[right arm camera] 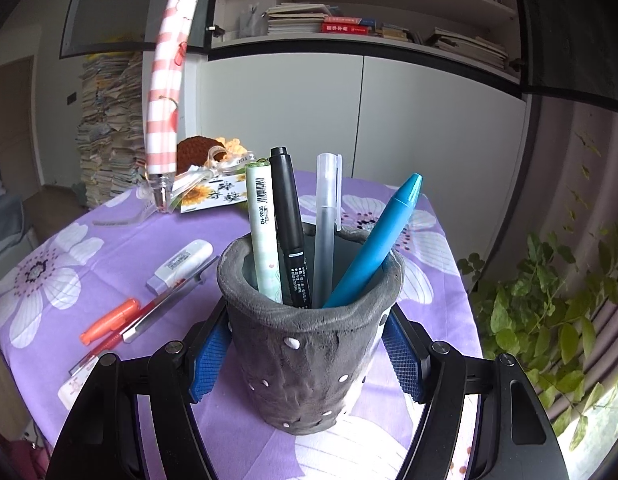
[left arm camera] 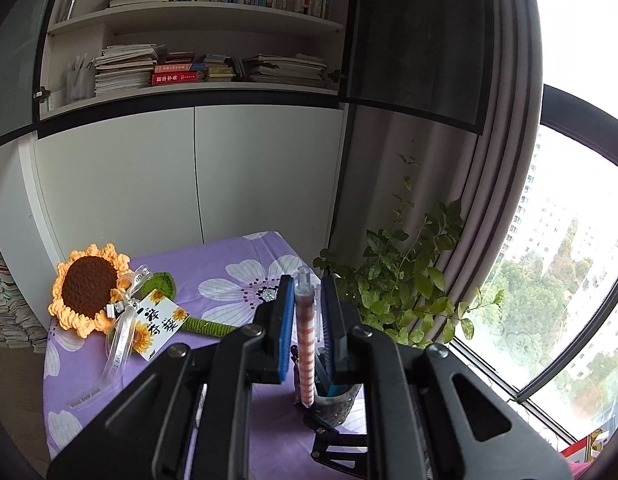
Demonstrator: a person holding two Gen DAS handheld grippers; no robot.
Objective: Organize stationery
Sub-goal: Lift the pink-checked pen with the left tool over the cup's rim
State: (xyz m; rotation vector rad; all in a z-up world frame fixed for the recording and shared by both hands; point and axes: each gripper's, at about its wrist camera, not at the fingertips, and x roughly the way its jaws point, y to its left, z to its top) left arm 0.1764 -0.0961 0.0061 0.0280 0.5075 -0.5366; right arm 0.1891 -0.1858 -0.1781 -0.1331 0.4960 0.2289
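- Right now the left gripper (left arm camera: 305,320) is clamped on a pink-and-white checked pen (left arm camera: 305,344), its blue pads pressed to the barrel on either side.
- That pen stands nearly upright between the pads, clear cap end poking above them and the striped barrel running down below; in the right wrist view it (right arm camera: 167,80) hangs in the air at the upper left, a small cherry print on its side and its clear tip pointing down above the cloth.
- Meanwhile the right gripper (right arm camera: 305,354) grips a grey pen holder (right arm camera: 305,360) from both sides, blue pads against its wall.
- The holder is a rough, dark grey cup with white dots, standing upright on the purple flowered tablecloth (right arm camera: 109,248).
- Inside it stand a pale green pen (right arm camera: 263,232), a black marker (right arm camera: 289,224), a frosted grey pen (right arm camera: 327,220) and a blue pen (right arm camera: 379,240) that leans right.
- To the left on the cloth lie a white correction tape (right arm camera: 181,266), an orange highlighter (right arm camera: 109,320) and a red pen (right arm camera: 145,314).
- Farther back lies a crocheted sunflower (left arm camera: 89,292) with a ribbon and a card.
- A leafy plant (left arm camera: 409,280) stands at the right, beside the curtain.
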